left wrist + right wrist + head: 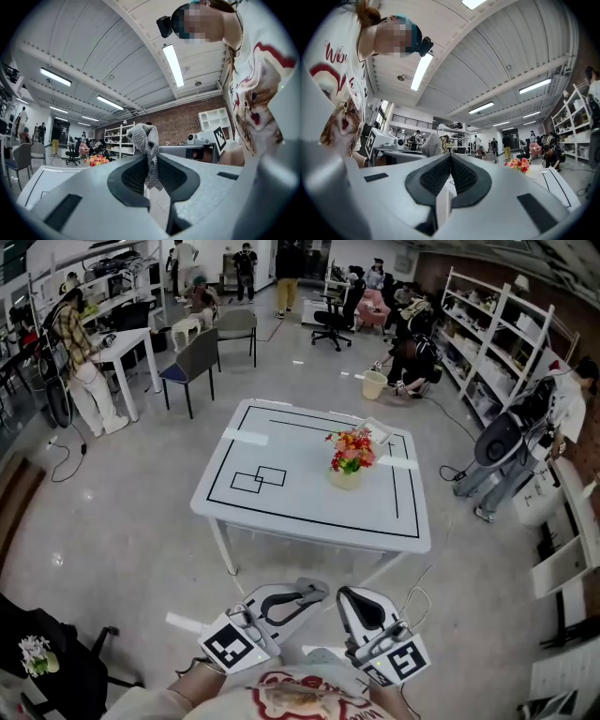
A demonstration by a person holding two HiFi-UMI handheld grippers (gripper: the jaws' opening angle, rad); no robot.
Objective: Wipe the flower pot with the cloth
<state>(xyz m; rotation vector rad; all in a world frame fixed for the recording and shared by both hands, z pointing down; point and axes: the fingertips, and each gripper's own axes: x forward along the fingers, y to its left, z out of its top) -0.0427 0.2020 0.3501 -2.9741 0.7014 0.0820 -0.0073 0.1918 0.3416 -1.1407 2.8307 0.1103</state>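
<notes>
The flower pot (345, 478), pale with red and orange flowers, stands right of centre on the white table (281, 512). It also shows far off in the left gripper view as flowers (96, 161) and in the right gripper view (518, 164). A grey knitted cloth (146, 140) is pinched upright in my left gripper (149, 164), which is shut on it. The cloth (431, 144) shows too from the right gripper view. My right gripper (451, 161) is shut with nothing in it. Both grippers, left (317, 588) and right (348, 595), are held side by side short of the table's near edge.
Black tape lines (258, 480) mark the tabletop. A small white object (379, 431) lies behind the pot. Chairs (192, 364) and a bucket (374, 383) stand on the floor beyond the table. White shelving (502, 343) lines the right wall. Several people are at the back.
</notes>
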